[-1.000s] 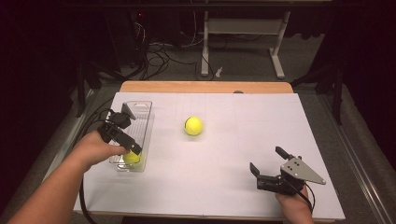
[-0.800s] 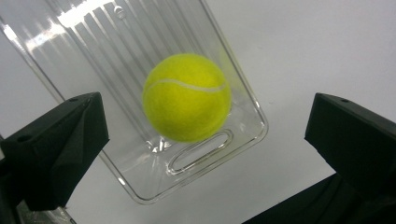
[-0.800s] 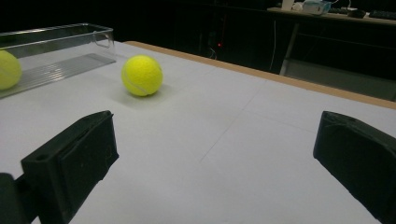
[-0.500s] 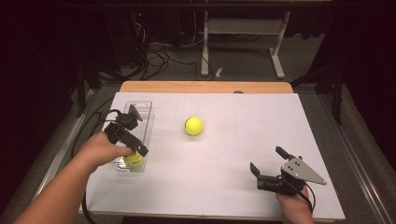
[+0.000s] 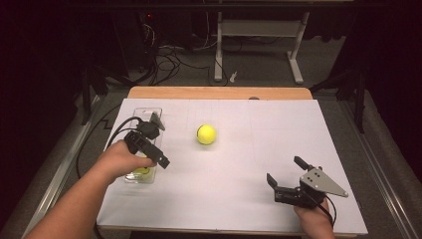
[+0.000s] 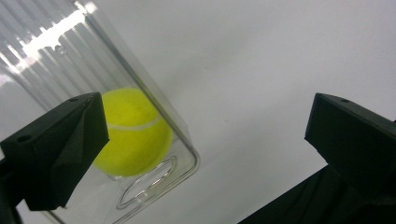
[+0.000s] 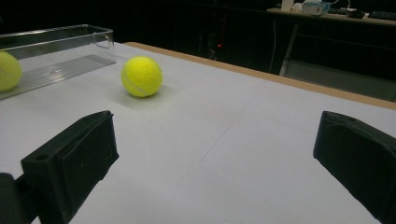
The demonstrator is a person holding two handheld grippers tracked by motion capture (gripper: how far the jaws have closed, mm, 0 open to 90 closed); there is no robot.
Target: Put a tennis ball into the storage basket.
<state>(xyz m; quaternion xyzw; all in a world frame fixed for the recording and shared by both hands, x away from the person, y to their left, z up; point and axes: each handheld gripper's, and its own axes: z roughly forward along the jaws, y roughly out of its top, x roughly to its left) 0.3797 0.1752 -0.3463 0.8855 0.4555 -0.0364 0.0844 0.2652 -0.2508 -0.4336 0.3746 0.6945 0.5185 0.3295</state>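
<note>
Hovering my left claw [image 5: 158,141] over the clear plastic bin [image 5: 147,115], I have its jaws spread wide and grasping nothing, and the left gripper view explains the pose: one tennis ball [image 6: 133,130] sits inside the bin against its near end wall, just below and beside the left jaw, so I judge that this ball is already settled where it belongs and the claw is free above it. In the high view the same ball [image 5: 142,171] shows as a yellow patch at the near end of the bin, partly hidden under my left hand [image 5: 122,158], which reaches in over the bin's near half with the forearm coming up at a slant from the bin's near-left side. The second tennis ball [image 5: 206,134] lies loose on the white tabletop [image 5: 259,129], to the right of the bin and well apart from it, level with the bin's middle; I take it as the next thing to gather, since it is the only ball outside the bin. My right claw [image 5: 287,177] rests low near the tabletop's front edge, far to the right of the bin, jaws released and wide, holding nothing. From the right gripper view the loose ball [image 7: 142,76] sits ahead between the jaws' line of sight, with the bin [image 7: 60,44] beyond it to the left, so the right hand [image 5: 311,219] looks parked and aimed that way.
</note>
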